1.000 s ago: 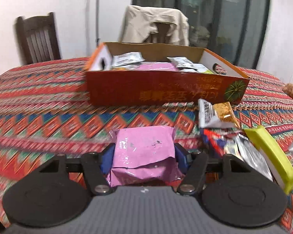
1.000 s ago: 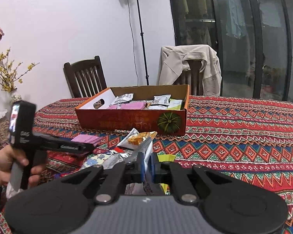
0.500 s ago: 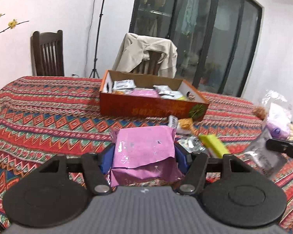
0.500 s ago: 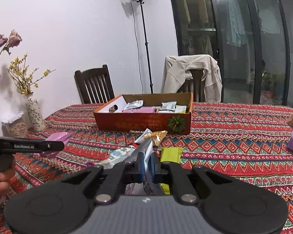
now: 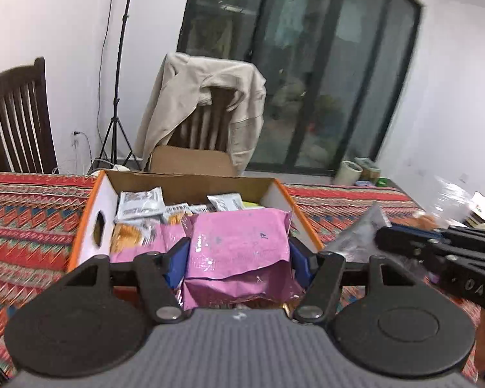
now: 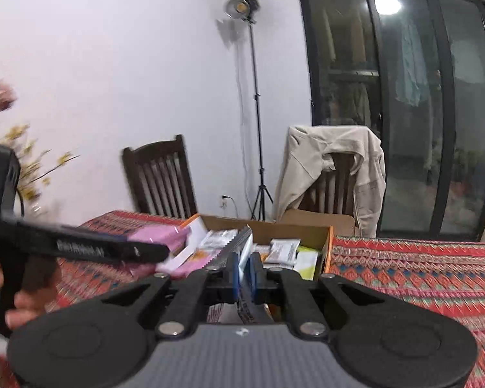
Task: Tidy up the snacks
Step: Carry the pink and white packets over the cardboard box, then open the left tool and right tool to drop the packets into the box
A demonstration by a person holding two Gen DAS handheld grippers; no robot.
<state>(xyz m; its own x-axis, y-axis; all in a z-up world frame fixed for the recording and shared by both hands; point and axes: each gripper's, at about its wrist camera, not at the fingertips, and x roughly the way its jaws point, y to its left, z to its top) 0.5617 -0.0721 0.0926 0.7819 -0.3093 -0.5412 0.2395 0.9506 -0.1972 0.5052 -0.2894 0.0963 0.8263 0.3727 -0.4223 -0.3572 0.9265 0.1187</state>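
The left hand-held gripper (image 5: 239, 258) is clamped on a pink snack packet (image 5: 239, 252), its blue pads pressing the packet's two sides. From the left wrist view the packet hangs over the near part of the orange cardboard box (image 5: 87, 223), which stands on the surface (image 5: 22, 213) covered in a red patterned cloth. This view looks down into the box and shows its contents best: silver sachets (image 5: 140, 205) toward the far wall, an orange-printed packet (image 5: 126, 234) at the near left, and more pink wrapping beneath the held packet.

The right hand-held gripper (image 6: 242, 270) has its jaws drawn tight together on a thin silver sachet (image 6: 234, 247), whose serrated edge sticks up and forward between the pads. The right wrist view sees the same box from its right side, with a yellow-green packet (image 6: 307, 258) at the right end that the left view barely shows. It alone shows the person's left hand (image 6: 16, 300) on the other tool's handle at the left edge, and the pink packet seen edge-on over the box's left end.

The left wrist view, in turn, shows the right tool from outside at its right edge, with the silver sachet in it just right of the box; whether that sachet is over the box or beside it cannot be told.

Behind the surface stand a dark wooden chair (image 6: 160, 181), a chair draped with a beige jacket (image 5: 203, 103), and a lamp stand (image 6: 257, 123).
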